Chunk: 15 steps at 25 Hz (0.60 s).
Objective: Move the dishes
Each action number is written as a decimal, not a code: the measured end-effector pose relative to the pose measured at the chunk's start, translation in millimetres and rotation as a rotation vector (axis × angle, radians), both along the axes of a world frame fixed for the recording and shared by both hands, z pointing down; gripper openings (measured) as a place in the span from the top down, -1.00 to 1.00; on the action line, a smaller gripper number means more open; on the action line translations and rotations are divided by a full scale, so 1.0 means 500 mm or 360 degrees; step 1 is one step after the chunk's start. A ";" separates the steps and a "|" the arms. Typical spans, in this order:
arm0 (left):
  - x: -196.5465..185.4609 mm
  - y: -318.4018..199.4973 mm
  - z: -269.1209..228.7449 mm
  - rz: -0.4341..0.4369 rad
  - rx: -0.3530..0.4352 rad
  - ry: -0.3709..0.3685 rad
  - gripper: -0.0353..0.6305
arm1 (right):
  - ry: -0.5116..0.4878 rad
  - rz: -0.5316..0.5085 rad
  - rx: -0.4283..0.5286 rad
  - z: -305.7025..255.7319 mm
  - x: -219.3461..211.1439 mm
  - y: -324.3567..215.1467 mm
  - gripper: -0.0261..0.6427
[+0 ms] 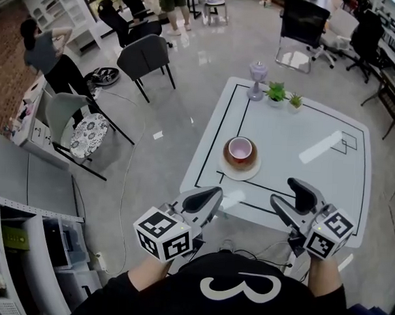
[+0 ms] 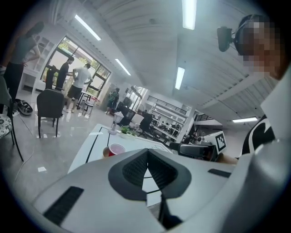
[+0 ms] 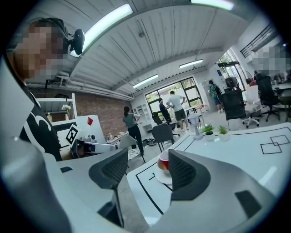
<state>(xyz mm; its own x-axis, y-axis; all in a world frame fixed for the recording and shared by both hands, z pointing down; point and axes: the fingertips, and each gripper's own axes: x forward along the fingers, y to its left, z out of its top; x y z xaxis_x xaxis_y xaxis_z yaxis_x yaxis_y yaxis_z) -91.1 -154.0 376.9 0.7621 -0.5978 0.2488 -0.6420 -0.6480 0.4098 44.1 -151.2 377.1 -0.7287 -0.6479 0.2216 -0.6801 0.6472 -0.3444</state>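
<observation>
**Loose stack, easy to spill**

The stack of dishes (image 1: 240, 157), a pink cup (image 1: 240, 149) in a brown bowl (image 1: 227, 156) on a white plate (image 1: 241, 174), sits toward the near left corner of the white table (image 1: 303, 125). Lifted by the plate rim alone, the cup and bowl could slide off. The left tongs (image 1: 211, 198), pressed together, and the right tongs (image 1: 290, 198), spread and empty, hover at the near edge, short of the stack.

An open-plan office or lab: black swivel office chairs (image 1: 304, 31), long desks with equipment (image 2: 170, 129), white shelving unit (image 1: 57, 7), glossy grey floor (image 1: 188, 75).
</observation>
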 end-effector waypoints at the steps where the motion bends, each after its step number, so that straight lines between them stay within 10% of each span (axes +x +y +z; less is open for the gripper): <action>1: -0.007 -0.006 0.005 -0.0008 -0.0007 -0.0005 0.89 | 0.0007 0.0001 -0.0014 0.005 -0.005 -0.008 0.12; 15: -0.097 -0.050 0.025 -0.0177 -0.0036 -0.0010 0.89 | 0.0126 -0.0072 -0.0092 0.059 -0.076 -0.136 0.17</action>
